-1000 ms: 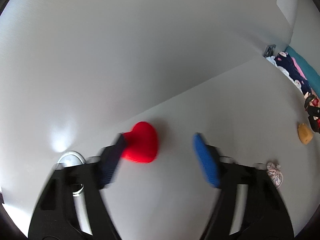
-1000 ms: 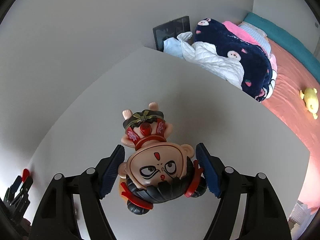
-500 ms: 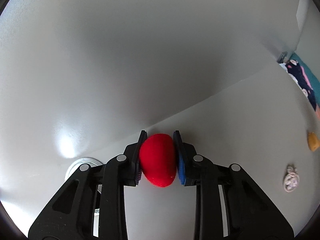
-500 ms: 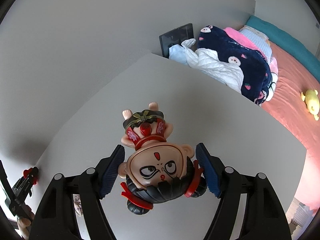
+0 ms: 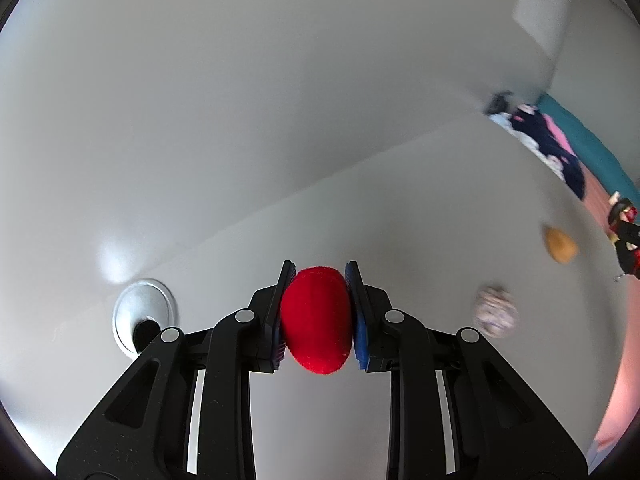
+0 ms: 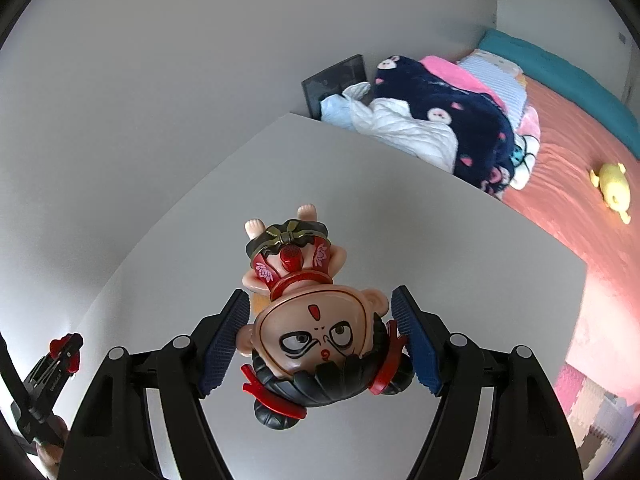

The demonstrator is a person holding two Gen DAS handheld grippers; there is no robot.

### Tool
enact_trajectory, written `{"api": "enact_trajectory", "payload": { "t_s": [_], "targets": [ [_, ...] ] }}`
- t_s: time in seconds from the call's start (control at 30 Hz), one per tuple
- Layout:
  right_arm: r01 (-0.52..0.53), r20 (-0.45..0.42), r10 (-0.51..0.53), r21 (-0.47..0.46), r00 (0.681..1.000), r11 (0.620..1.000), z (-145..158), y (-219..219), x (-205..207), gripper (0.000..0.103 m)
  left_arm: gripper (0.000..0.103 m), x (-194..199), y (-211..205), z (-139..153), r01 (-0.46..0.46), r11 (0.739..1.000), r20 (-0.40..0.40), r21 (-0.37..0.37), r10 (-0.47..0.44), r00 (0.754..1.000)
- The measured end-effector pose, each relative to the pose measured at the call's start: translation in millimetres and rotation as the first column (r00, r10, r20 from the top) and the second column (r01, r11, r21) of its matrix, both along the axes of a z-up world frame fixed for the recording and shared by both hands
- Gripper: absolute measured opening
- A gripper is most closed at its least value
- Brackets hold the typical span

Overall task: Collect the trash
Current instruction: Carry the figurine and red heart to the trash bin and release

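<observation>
Left tongs (image 5: 319, 312) are clamped tight on the red plush heart (image 5: 317, 320), both blue pads (image 5: 360, 332) pressed into its sides, the heart squeezed narrow and held over the white desk (image 5: 400, 208). Just off to the left of those tongs, a round metal grommet (image 5: 144, 316) sits in the desk surface. Out to the right, a small patterned crumpled ball (image 5: 496, 311) lies on the desk, blurred, and further right an orange-tan lump (image 5: 561, 245) lies nearer the desk's edge. At the far right edge of this view, the other tool with the doll shows, only partly.

Over to the right tongs (image 6: 320, 344): they grip the figurine (image 6: 316, 320), a big-headed doll with black hair and red trim, held upside down with its feet pointing away. The ribbed fingers (image 6: 222, 340) sit at either side of its head, touching the ears and hair; the doll hangs above the desk (image 6: 440, 240). Down in the left corner the left tool (image 6: 48, 376) peeks in with a bit of red at its tip.

Beyond the desk's far edge, a dark panel (image 6: 334, 80) leans at the wall, then a heap of bedding (image 6: 440, 120) in navy, white and pink on the bed (image 6: 568, 152), and a yellow plush toy (image 6: 612, 188) lying on the coral sheet.
</observation>
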State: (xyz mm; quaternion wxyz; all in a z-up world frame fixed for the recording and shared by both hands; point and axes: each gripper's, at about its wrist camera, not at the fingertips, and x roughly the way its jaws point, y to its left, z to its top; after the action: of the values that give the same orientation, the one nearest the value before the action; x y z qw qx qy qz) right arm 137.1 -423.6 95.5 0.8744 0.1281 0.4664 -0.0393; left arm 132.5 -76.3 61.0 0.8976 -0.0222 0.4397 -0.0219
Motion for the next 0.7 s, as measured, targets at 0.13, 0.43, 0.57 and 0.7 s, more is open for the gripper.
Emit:
{"api": "enact_trajectory", "payload": {
  "t_s": [0.13,0.43,0.57,0.7],
  "targets": [
    [0.025,0.002,-0.025,0.004,1.000,1.000,4,-15,-35,0.074,0.025,-27,-25,12,0.062,0.998,0.013,-0.006,-0.062,0.998],
    [0.073,0.018,-0.074,0.023,0.997,0.997,9,-54,-124,0.074,0.026,-97,-123,21,0.237,0.972,0.026,-0.001,-0.237,0.971],
    [0.105,0.030,-0.106,0.033,0.994,0.994,8,-74,-166,0.074,0.026,-129,-176,22,0.332,0.943,0.030,0.004,-0.332,0.943],
    [0.157,0.033,-0.159,0.039,0.987,0.987,3,-102,-217,0.074,0.026,-168,-227,19,0.425,0.905,0.024,0.001,-0.425,0.905]
  ]
}}
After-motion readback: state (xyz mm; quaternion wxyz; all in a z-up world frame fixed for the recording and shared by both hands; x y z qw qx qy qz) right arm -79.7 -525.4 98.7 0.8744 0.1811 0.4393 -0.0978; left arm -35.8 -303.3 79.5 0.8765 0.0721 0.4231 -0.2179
